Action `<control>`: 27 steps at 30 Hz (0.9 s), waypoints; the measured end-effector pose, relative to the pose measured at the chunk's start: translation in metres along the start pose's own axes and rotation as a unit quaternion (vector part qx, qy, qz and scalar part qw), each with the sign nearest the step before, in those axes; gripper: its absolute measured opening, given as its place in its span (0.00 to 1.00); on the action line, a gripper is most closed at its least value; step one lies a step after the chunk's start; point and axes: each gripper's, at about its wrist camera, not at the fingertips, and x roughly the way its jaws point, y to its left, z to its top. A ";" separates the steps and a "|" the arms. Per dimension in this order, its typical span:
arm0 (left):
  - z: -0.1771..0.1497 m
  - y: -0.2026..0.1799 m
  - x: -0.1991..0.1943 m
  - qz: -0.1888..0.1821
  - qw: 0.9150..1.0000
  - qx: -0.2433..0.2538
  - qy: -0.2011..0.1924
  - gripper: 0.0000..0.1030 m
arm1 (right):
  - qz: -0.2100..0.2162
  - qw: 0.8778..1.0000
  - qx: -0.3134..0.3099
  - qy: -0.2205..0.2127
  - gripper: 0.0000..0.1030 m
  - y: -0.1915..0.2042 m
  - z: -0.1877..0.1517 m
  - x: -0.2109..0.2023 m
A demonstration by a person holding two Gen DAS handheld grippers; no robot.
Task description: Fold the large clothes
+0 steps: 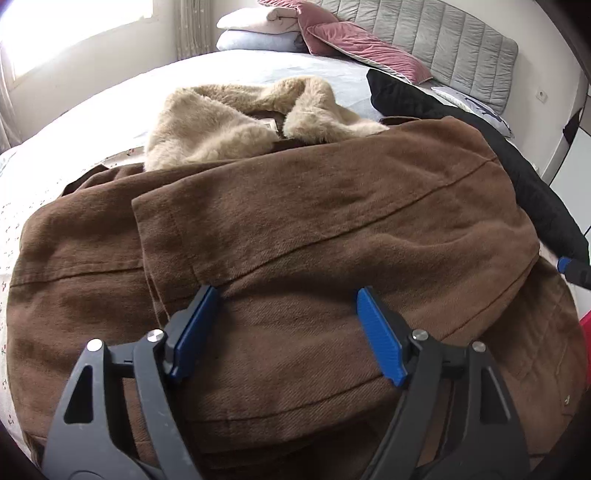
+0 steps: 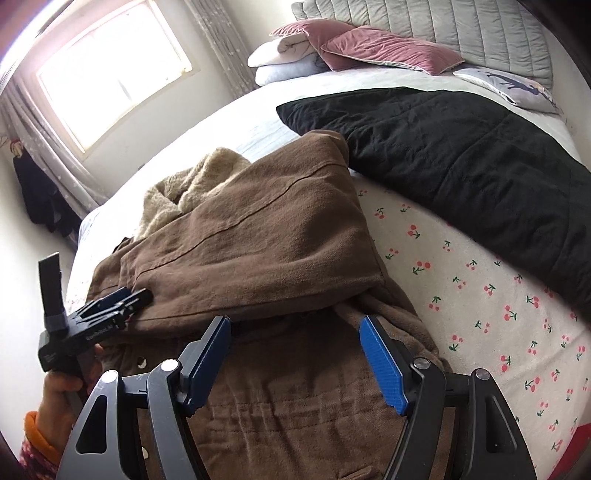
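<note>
Left gripper [image 1: 286,295]: jaws spread wide, blue pads apart, nothing between them but the coat surface below; pads not pressing cloth. Seen from the right wrist view, the same gripper [image 2: 136,295] sits at the left edge of the coat, held by a hand [image 2: 62,384] with an orange cuff [image 2: 38,430] at the wrist.

Right gripper [image 2: 295,325]: jaws also wide, empty, hovering just over the coat's lower part, tips near the edge of the folded-over sleeve. Only its blue tip [image 1: 565,264] shows at the right edge of the left wrist view.

Brown coat [image 1: 295,221]: lies flat on the bed, spread across the near half. One sleeve [image 2: 251,236] is folded across the body, seam line running diagonally. Beige fur collar [image 1: 236,118] bunched at the far end of the coat, opened outward.

Bed [image 2: 480,295]: cherry-print sheet under and to the right of the coat. Black quilted blanket [image 2: 461,158] lies just beside the coat's far right shoulder, touching it. Pink cushions [image 2: 388,48] and pale folded bedding [image 2: 288,55] against the grey padded headboard [image 2: 443,22]. Window [image 2: 110,70] bright at far left, curtains beside it.
</note>
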 end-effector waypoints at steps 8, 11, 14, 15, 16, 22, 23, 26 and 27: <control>-0.014 0.010 -0.036 0.013 0.999 -0.024 0.031 0.79 | -0.008 1.000 0.005 0.013 0.71 0.002 -0.003 -0.002; -0.029 0.023 -0.067 0.000 0.997 -0.059 0.042 0.79 | -0.015 1.000 -0.004 0.010 0.71 0.011 -0.007 -0.010; -0.047 0.036 -0.109 0.005 0.996 -0.076 0.048 0.81 | -0.008 1.000 -0.023 0.008 0.72 0.028 -0.014 -0.023; -0.053 0.039 -0.123 0.009 0.996 -0.079 0.050 0.84 | -0.003 0.999 -0.032 0.008 0.72 0.034 -0.017 -0.029; -0.058 0.042 -0.136 0.010 0.995 -0.081 0.049 0.85 | 0.000 0.999 -0.039 0.006 0.72 0.040 -0.021 -0.034; -0.095 0.061 -0.207 0.021 0.994 -0.091 0.049 0.94 | 0.037 0.997 -0.061 0.023 0.78 0.063 -0.055 -0.063; -0.101 0.064 -0.214 0.019 0.994 -0.093 0.052 0.94 | 0.035 0.997 -0.065 0.026 0.79 0.064 -0.059 -0.067; -0.123 0.067 -0.230 0.012 0.993 -0.102 0.062 0.94 | 0.021 0.996 -0.077 0.031 0.81 0.064 -0.074 -0.082; -0.131 0.068 -0.235 0.010 0.992 -0.104 0.067 0.94 | 0.017 0.996 -0.079 0.032 0.82 0.063 -0.080 -0.087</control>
